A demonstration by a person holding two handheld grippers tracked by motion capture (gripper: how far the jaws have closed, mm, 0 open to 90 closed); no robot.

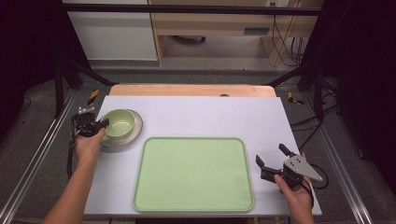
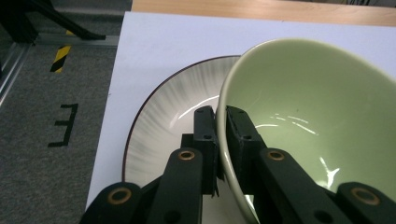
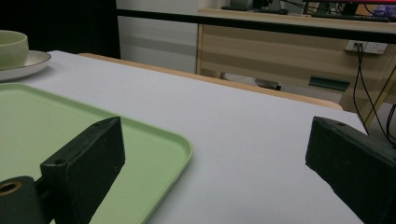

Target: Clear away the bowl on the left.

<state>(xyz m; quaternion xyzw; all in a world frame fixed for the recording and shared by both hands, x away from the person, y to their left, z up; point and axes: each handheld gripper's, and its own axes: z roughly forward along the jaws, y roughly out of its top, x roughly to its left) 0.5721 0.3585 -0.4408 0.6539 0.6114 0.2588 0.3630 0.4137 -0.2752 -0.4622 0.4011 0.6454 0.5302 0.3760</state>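
Your left tongs point(image 2: 220, 123) pinch the green bowl's point(image 1: 118, 122) rim on its plate point(image 1: 135, 131), near the table's point(image 1: 196, 114) left edge; right tongs point(image 1: 273, 158) gape idle. Likely next: lift straight, carry to tray point(image 1: 194, 173).

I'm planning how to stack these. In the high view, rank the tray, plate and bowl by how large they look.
1. Green tray, by far the largest.
2. Plate, its rim showing around the bowl.
3. Green bowl, standing on the plate, its rim pinched by the left gripper.
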